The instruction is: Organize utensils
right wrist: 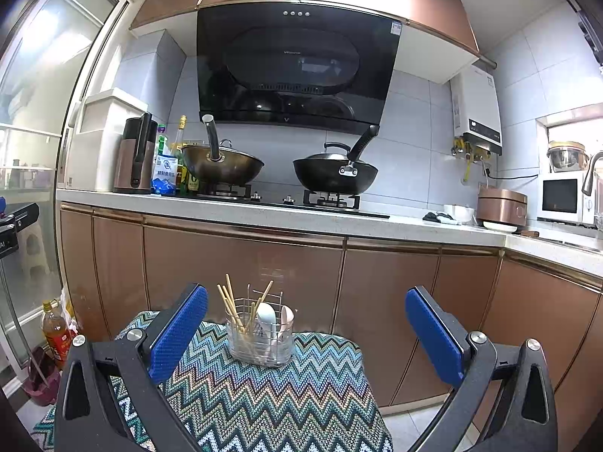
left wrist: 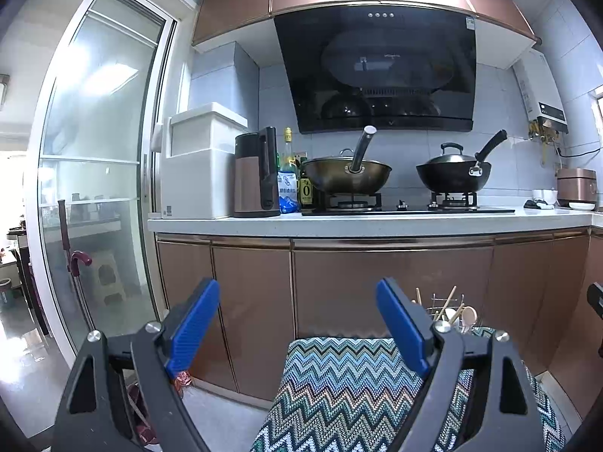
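Both the left gripper [left wrist: 297,324] and right gripper [right wrist: 307,333] are hovering released above a zigzag-patterned surface [right wrist: 301,395] where a clear utensil holder [right wrist: 260,339] is standing with chopsticks [right wrist: 231,307] and spoons [right wrist: 267,316].

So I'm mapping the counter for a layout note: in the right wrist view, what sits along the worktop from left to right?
Brown electric kettle → bronze wok → black lidded wok → copper rice cooker → white microwave.

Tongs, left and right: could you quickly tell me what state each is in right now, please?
Left tongs: open, holding nothing.
Right tongs: open, holding nothing, with the holder ahead between the fingers.
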Available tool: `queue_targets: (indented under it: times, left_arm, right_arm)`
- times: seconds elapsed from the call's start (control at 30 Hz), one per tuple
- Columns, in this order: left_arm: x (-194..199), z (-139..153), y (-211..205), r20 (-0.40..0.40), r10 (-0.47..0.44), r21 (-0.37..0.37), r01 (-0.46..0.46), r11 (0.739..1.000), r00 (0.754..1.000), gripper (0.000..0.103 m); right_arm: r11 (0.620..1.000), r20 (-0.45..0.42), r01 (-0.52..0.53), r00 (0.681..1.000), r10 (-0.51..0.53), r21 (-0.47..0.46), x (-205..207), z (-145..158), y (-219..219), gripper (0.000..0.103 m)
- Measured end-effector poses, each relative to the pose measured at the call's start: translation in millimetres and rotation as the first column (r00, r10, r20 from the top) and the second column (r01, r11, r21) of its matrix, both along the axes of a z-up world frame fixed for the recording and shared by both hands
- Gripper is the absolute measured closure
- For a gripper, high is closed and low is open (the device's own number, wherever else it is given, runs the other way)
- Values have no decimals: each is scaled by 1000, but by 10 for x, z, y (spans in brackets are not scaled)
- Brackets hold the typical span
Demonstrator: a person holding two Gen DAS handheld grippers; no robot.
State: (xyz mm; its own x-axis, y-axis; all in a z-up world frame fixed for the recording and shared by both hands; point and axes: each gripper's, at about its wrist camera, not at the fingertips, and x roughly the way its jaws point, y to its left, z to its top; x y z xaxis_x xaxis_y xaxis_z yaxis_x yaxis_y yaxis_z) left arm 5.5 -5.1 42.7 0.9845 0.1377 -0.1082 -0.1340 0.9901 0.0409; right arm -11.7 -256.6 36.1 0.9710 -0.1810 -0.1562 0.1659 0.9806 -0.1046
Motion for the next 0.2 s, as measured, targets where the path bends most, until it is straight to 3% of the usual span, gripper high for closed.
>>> queue_targets:
  times: [0.2]
  left_arm:
    - [1,0,0,0,-1,-1,1,1000,1000,18]
  right_arm:
    - [1000,0,0,1000,0,0,0,0,2,0]
